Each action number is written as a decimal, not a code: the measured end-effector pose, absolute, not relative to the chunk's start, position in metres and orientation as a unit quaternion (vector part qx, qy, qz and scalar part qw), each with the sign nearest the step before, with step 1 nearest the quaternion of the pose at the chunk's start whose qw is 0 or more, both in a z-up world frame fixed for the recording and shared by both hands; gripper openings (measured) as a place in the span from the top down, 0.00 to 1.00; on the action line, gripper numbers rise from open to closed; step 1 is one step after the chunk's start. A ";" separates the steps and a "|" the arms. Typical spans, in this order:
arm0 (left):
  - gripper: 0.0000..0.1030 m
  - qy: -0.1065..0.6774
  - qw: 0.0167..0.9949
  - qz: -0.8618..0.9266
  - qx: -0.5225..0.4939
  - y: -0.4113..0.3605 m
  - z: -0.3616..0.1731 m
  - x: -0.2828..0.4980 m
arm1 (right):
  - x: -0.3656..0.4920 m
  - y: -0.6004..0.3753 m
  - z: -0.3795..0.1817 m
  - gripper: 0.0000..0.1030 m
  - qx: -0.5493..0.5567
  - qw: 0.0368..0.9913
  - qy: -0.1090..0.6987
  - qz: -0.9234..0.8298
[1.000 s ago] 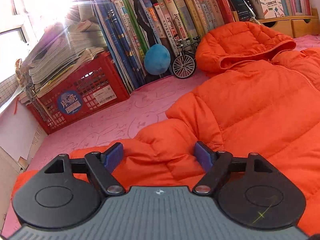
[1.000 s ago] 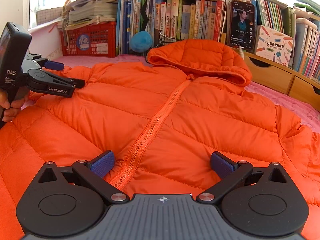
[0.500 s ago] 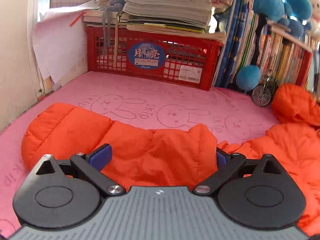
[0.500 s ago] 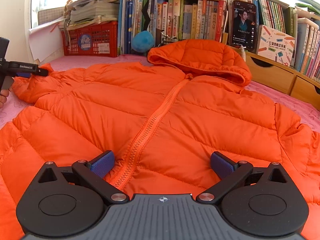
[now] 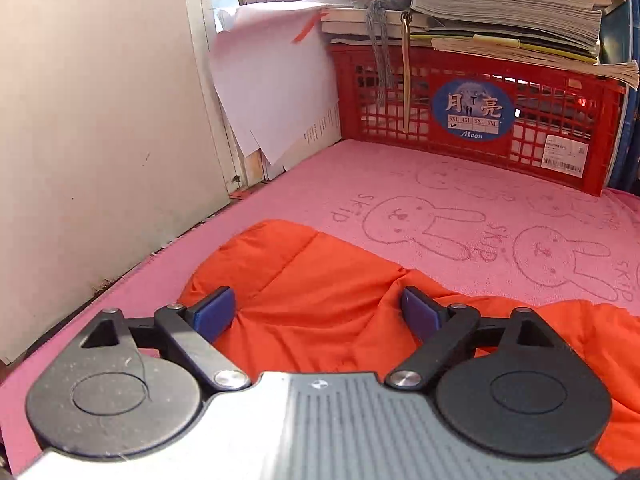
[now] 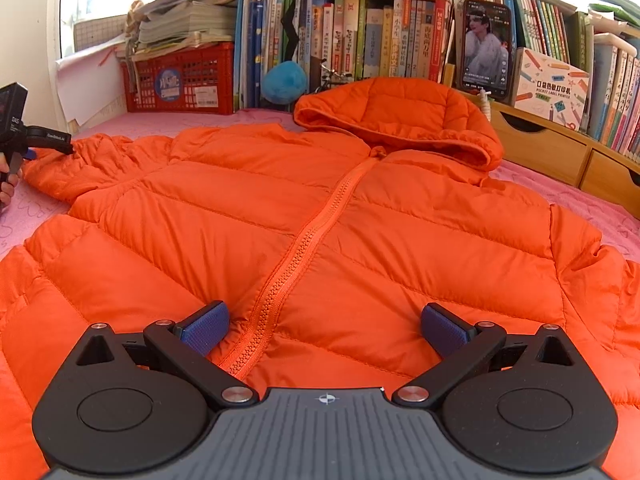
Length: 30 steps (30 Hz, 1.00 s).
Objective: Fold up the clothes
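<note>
The orange quilted puffer jacket lay zipped and face-up across the pink bunny-print cloth, hood toward twelve o'clock. The left gripper had swung from the jacket's shoulder out to the sleeve end at nine o'clock, its jaws just narrowing but still apart, astride soft, rumpled fabric they did not yet pinch, likely readying the first sleeve fold. The right gripper hovered spread wide over the slick, puffy hem at six o'clock, holding nothing; a red plastic crate stood beyond.

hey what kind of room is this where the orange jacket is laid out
Probably a bedroom or study at home: shelves packed with books, a red crate stacked with paper, and the jacket spread on a pink bunny-print cover.
</note>
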<state>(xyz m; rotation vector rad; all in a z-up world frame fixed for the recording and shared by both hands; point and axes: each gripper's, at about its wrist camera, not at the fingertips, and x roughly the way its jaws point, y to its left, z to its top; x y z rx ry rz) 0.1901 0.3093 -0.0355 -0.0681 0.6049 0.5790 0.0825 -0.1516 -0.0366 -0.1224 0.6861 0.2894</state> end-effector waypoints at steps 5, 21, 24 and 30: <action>0.17 0.234 0.948 0.213 0.023 0.251 -0.010 0.159 | 0.083 -0.152 -0.036 0.00 -0.058 0.929 0.336 0.141; 0.08 0.253 0.942 -0.002 0.219 0.057 -0.058 0.135 | 0.077 -0.172 -0.032 0.00 -0.037 0.943 0.321 0.084; 0.04 0.261 0.942 0.033 0.208 0.074 -0.060 0.143 | 0.082 -0.192 -0.034 0.00 -0.035 0.944 0.327 0.030; 0.06 0.273 0.944 0.078 0.170 0.094 -0.050 0.132 | 0.088 -0.265 -0.048 0.00 -0.055 0.927 0.338 -0.149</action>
